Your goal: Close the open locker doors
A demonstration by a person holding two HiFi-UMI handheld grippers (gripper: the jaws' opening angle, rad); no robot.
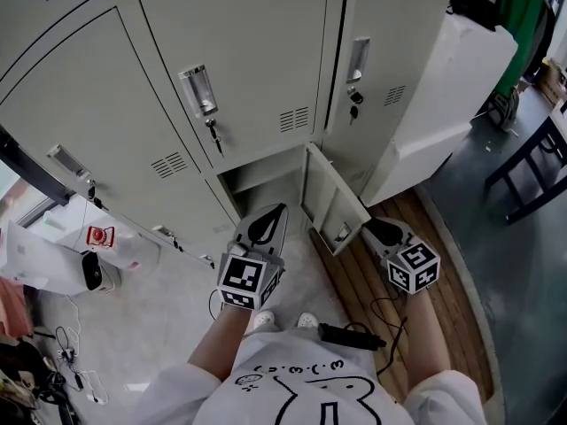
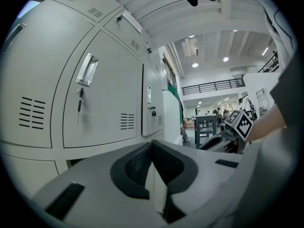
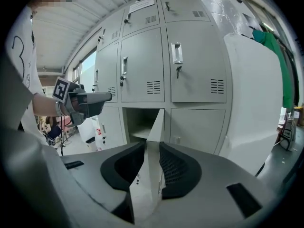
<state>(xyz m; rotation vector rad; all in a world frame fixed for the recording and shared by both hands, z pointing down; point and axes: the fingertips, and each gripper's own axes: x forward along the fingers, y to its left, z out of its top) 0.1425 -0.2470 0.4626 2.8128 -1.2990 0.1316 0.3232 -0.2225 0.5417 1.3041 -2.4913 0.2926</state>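
Soft, even indoor light lay on the pale lockers (image 1: 239, 42), and ceiling lamps (image 2: 194, 65) glowed far off. Both gripper views bulged at the edges, with black corners. The open locker door (image 3: 148, 175) blurred near the lens, and its compartment (image 3: 135, 122) lay shadowed.

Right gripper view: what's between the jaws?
The free edge of the open door, flanked by the right gripper; nothing else. Right gripper view shows it.

One open door (image 1: 330, 204) hangs below a row of three closed doors (image 1: 239, 42), each with one handle (image 1: 197, 90); two keys (image 1: 213, 136) show plainly in their locks. There are two tools, the left tool (image 1: 280, 211) and the right tool (image 1: 368, 227), each bearing one cube (image 1: 245, 279), and two shoes (image 1: 262, 320).
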